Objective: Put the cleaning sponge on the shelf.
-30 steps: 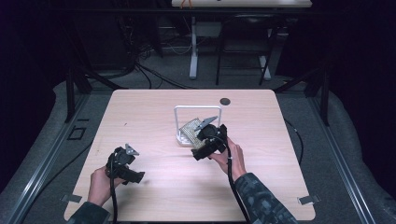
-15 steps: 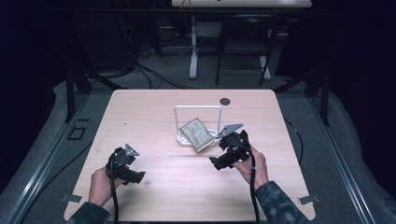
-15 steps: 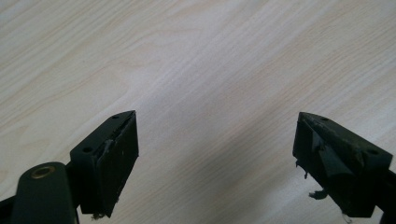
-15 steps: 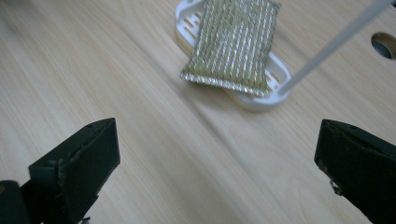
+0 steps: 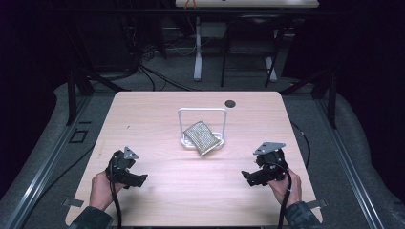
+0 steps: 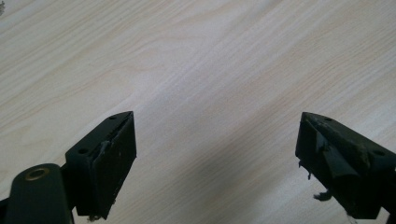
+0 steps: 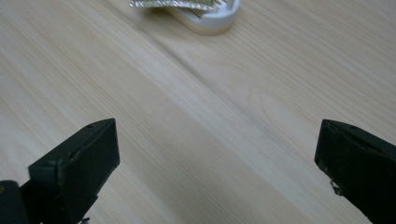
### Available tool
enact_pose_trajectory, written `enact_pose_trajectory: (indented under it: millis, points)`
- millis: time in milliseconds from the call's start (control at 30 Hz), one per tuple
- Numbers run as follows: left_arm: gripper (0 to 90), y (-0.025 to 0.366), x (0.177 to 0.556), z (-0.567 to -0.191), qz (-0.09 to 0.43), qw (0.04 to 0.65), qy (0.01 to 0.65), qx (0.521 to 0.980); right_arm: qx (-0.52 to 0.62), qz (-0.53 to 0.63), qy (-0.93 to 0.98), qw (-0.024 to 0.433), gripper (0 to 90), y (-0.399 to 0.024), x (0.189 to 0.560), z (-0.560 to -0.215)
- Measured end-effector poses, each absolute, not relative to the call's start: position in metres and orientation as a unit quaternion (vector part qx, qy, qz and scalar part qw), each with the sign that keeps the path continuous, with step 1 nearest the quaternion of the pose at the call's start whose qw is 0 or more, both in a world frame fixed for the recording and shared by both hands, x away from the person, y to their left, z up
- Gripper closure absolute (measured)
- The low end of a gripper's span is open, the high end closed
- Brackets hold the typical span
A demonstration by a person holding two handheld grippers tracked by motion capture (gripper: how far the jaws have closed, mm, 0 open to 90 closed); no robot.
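One wooden table (image 5: 157, 119), one white rack (image 5: 202, 129) at centre bearing one metallic pouch (image 5: 201, 137), two grippers at bottom, left gripper (image 5: 138, 180) and right gripper (image 5: 247, 176) both with jaws apart, empty

White rack (image 5: 185, 125): a thin upright rectangular loop rising from a flat oval base (image 7: 212, 19), set mid-table, slightly toward the far side. A mesh pouch (image 5: 202, 137) with a silvery-gold woven pattern, squarish with rounded corners, is seen tilted on a corner, diamond-wise, resting on the base in front of the loop; its lower corner overhangs the base's near edge. In the right gripper view, the pouch's lower edge and the base's white rim are seen at the top. No contact with either gripper.
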State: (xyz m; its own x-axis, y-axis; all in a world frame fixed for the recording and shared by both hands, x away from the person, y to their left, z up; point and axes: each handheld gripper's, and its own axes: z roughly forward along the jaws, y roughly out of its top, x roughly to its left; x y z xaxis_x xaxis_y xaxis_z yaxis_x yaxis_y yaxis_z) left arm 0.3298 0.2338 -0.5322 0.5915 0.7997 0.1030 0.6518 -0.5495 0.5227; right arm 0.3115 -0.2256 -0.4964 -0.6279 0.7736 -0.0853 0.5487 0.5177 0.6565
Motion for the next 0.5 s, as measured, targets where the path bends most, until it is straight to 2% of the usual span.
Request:
enact_pose_trajectory:
  millis: [67,300,500]
  points:
    - [9.9,0.236,0.331,-0.532,0.162,0.227,0.424,0.862,0.394,0.297,0.847,0.197,0.0,-0.234,0.306,-0.502]
    - [4.8,0.238,0.332,-0.533,0.162,0.226,0.427,0.86,0.436,0.266,0.841,0.179,0.0,-0.256,0.306,-0.527]
    - [2.6,0.237,0.333,-0.535,0.158,0.213,0.417,0.869,0.445,0.259,0.84,0.17,0.0,-0.259,0.314,-0.533]
